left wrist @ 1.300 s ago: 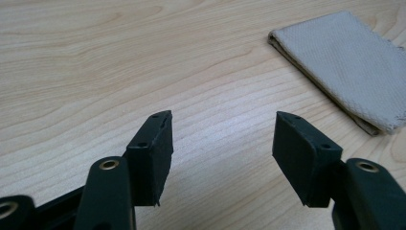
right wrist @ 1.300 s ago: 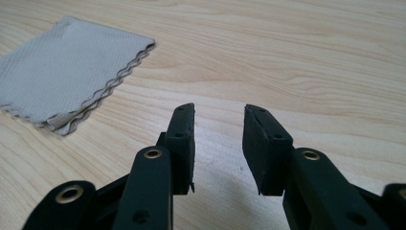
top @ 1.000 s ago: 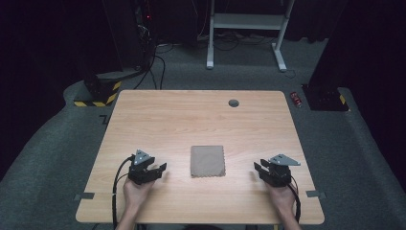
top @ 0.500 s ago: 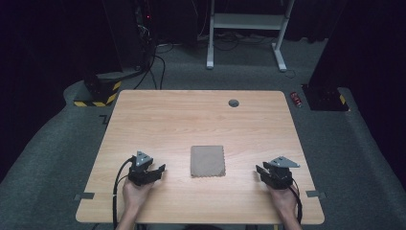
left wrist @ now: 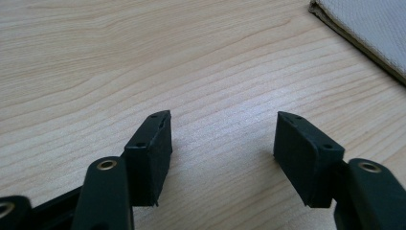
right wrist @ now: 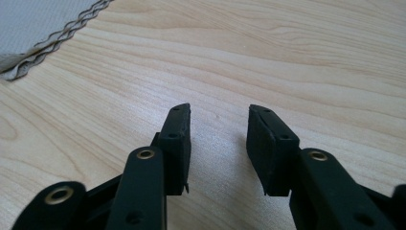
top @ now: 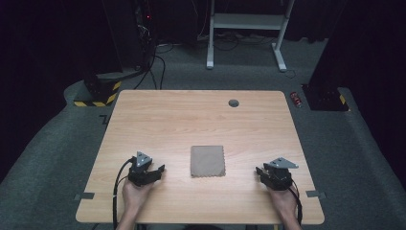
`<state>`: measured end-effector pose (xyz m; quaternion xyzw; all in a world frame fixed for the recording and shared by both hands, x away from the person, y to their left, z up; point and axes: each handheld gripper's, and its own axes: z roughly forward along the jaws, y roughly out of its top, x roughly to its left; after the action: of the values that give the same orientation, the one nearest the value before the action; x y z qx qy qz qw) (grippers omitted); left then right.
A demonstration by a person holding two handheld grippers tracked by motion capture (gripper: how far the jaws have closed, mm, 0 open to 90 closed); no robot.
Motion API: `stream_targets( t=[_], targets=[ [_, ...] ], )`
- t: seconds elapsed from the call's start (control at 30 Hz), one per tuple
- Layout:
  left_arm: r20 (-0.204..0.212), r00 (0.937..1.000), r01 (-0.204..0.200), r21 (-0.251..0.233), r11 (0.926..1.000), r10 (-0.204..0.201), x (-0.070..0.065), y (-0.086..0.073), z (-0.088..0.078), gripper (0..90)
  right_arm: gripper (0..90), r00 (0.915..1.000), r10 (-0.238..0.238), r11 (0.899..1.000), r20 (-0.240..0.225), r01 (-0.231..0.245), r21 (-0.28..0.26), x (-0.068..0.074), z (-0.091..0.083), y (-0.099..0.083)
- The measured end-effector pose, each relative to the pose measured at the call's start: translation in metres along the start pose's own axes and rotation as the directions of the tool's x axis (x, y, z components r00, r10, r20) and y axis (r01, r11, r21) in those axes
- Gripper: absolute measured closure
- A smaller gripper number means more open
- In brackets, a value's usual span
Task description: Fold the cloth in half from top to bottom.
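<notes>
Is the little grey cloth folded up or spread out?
Folded. The cloth lies as a neat small rectangle, and the right gripper view shows several stacked wavy edges.

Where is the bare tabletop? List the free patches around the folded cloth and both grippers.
The table is bare from the folded grey cloth back to the round grommet. Free strips lie between the cloth and the left gripper, and between the cloth and the right gripper. Only the near edge, with both hands, is crowded.

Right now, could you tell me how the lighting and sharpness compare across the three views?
High view: table evenly lit, surroundings dark, slightly soft. Left gripper view: pale glare on the wood between the jaws, folded cloth sharp. Right gripper view: soft shadows beside the jaws, nearest gripper parts blurred.
</notes>
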<state>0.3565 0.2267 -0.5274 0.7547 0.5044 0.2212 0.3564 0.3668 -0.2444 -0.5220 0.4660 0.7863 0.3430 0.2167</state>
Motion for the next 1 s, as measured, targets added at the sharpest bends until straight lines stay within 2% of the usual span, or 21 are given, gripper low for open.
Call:
stream_targets(
  t=[0.17, 0.4, 1.0],
  targets=[
    [-0.013, 0.9996, -0.024, 0.005, 0.9997, 0.024, -0.0028, 0.0003, 0.0009, 36.5, 56.8, 1.0, -0.001, 1.0, 0.002, 0.001, 0.002, -0.0005, 0.0001, -0.0002],
    [-0.019, 0.9996, -0.019, 0.01, 0.9998, 0.019, -0.0025, 0.0002, 0.0011, 32.8, 45.8, 0.9999, -0.002, 1.0, -0.015, 0.003, 0.009, -0.0003, 0.0004, -0.0002],
    [-0.019, 0.9996, -0.019, 0.014, 0.9997, 0.019, -0.0032, 0.0001, 0.001, 29.6, 42.2, 0.9999, 0.004, 1.0, -0.01, -0.004, 0.013, 0.001, 0.0006, -0.0002]
  ],
)
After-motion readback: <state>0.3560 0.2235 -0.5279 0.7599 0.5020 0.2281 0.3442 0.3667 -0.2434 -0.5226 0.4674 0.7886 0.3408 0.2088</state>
